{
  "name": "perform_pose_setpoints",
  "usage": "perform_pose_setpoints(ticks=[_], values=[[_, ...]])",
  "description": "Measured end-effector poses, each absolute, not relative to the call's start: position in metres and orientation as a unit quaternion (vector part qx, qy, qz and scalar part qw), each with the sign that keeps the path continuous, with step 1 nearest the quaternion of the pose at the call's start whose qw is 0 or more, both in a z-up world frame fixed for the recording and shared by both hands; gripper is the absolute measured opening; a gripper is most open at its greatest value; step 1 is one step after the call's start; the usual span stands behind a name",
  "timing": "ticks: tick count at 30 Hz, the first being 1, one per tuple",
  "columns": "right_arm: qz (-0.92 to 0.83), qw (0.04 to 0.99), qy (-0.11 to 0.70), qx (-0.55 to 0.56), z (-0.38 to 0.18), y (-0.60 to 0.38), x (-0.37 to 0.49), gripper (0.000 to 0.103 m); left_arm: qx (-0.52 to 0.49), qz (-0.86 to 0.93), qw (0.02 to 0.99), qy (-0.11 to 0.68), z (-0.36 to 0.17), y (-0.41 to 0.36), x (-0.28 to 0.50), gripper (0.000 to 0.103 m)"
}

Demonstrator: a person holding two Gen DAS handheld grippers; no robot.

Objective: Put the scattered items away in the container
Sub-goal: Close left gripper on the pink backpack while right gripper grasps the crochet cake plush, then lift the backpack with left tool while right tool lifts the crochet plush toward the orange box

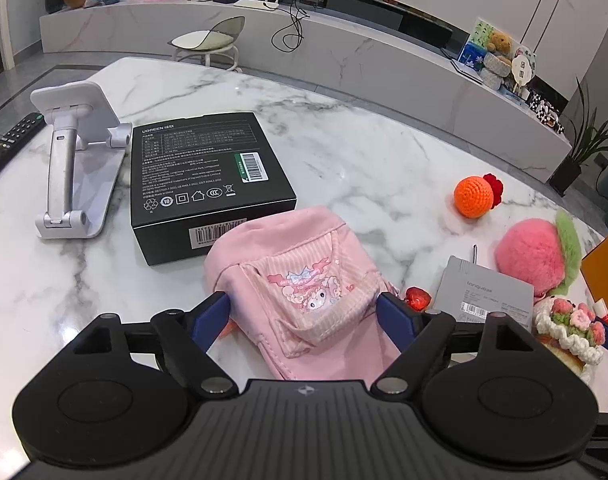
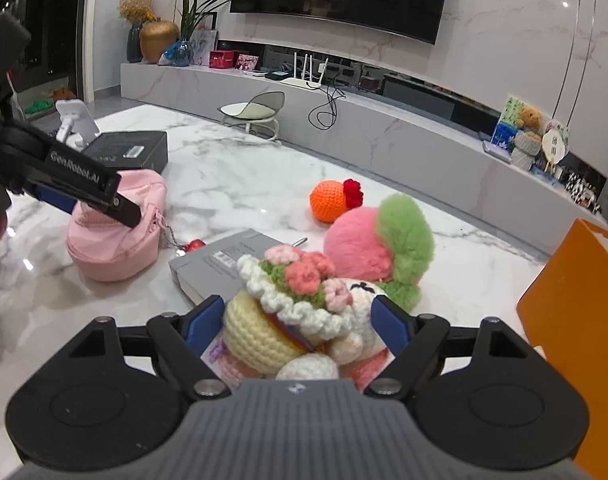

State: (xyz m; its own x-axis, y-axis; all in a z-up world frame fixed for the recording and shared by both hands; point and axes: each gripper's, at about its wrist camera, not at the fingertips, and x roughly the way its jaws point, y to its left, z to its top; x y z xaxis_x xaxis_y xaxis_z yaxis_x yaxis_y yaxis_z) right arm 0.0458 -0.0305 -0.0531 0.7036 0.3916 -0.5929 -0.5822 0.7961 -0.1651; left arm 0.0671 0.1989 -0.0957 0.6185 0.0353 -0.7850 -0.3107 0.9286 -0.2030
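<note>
Your white marble-veined worktop (image 1: 344, 152) carries everything loose, and the orange open-topped container (image 2: 576, 304) stands at its right edge, its inside hidden from both views, so you cannot tell what already lies in it

Largest risk first: the black rectangular cardboard box (image 1: 207, 180) sits just behind the soft pink fabric pouch (image 1: 299, 280), close enough that the two may touch. Your left gripper (image 1: 304, 312) has its blue fingers spread to either side of the pouch, not pressing it. Close low and far forward and you may nudge the box, or bunch only a fold of loose cloth that slips out on the lift. The pouch's chain and red heart charm (image 2: 193, 245) trail toward the flat grey card box (image 2: 219, 264) and could snag it

The fluffy pink and green plush peach (image 2: 376, 248) stands just behind the crocheted cream doll with a pink flower crown (image 2: 295, 300), which sits between the blue fingers of your right gripper (image 2: 299, 320). They look to rest against the yarn, yet whether they squeeze it you cannot tell. Yarn yields, so a light hold could let the doll roll out on the way to the container, or knock the peach

The round orange crocheted ball with a red flower (image 1: 476, 196) lies well apart and would roll if bumped
</note>
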Motion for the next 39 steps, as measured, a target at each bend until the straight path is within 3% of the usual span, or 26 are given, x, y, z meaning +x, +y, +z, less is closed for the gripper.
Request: perform_pose_setpoints(ticks=[10, 16, 17, 27, 39], values=[[0.26, 0.898, 0.247, -0.255, -0.067, -0.02, 0.037, 0.086, -0.178, 0.096, 0.882, 0.426, -0.099, 0.201, 0.068, 0.095], [0.262, 0.889, 0.223, -0.302, -0.068, -0.016, 0.03, 0.075, -0.181, 0.097, 0.881, 0.426, -0.099, 0.199, 0.068, 0.092], [0.262, 0.888, 0.223, -0.304, -0.067, -0.016, 0.03, 0.07, -0.182, 0.098, 0.881, 0.426, -0.099, 0.199, 0.068, 0.09], [0.264, 0.89, 0.234, -0.289, -0.059, -0.018, 0.035, 0.065, -0.192, 0.091, 0.882, 0.421, -0.091, 0.198, 0.061, 0.064], [0.259, 0.902, 0.231, -0.256, -0.041, -0.024, 0.037, 0.065, -0.207, 0.072, 0.889, 0.403, -0.063, 0.189, 0.048, 0.054]])
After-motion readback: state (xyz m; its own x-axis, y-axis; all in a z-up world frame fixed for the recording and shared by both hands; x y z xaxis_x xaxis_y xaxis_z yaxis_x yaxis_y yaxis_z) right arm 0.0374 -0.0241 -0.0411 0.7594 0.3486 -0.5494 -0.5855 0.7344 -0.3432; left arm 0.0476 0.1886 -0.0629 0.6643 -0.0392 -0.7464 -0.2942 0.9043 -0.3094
